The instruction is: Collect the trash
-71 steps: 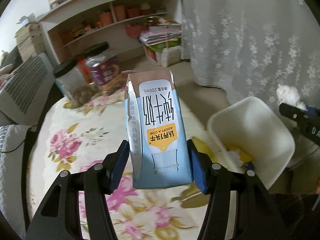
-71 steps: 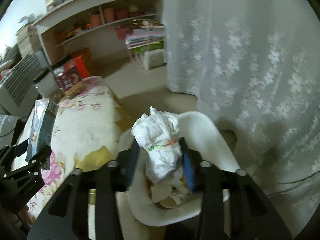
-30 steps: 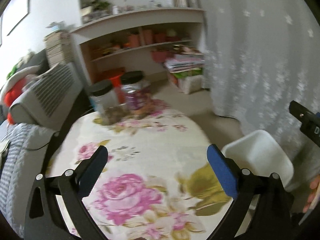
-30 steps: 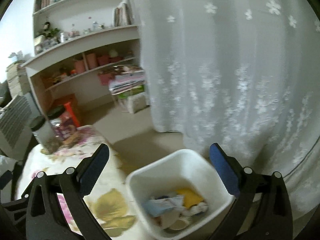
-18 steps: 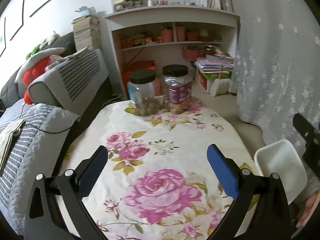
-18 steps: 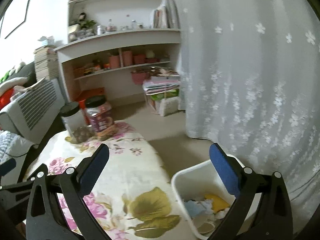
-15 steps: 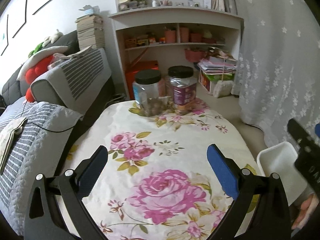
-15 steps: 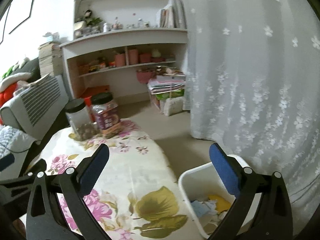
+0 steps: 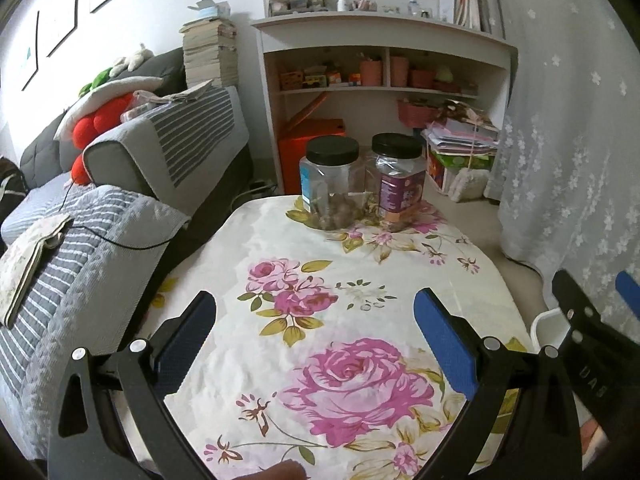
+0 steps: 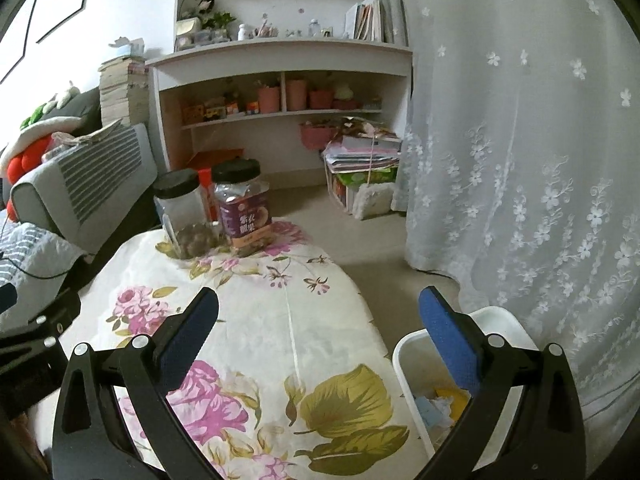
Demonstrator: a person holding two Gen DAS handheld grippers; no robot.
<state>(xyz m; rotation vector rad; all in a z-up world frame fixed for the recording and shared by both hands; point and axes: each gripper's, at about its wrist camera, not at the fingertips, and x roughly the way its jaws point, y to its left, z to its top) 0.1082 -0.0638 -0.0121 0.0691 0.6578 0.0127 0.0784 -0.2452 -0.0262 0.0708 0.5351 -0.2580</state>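
Observation:
A white trash bin (image 10: 404, 354) stands on the floor at the table's right side, with blue, white and yellow scraps (image 10: 434, 402) inside. In the left wrist view only its rim (image 9: 546, 318) shows. My left gripper (image 9: 316, 328) hangs open over the flowered tablecloth (image 9: 320, 280) with nothing between its blue pads. My right gripper (image 10: 318, 328) is open too, held above the table's right edge and the bin, and is empty. No loose trash shows on the cloth.
Two black-lidded plastic jars (image 9: 330, 184) (image 9: 396, 180) stand at the table's far end. A grey striped sofa (image 9: 160, 148) runs along the left. White shelves (image 10: 280, 92) are behind, a lace curtain (image 10: 520, 160) hangs on the right. A fingertip (image 9: 280, 472) shows at the bottom edge.
The left gripper dropped the milk carton and the right dropped the white wad; both are now open. Both have since risen and pulled back from the bin, facing the table.

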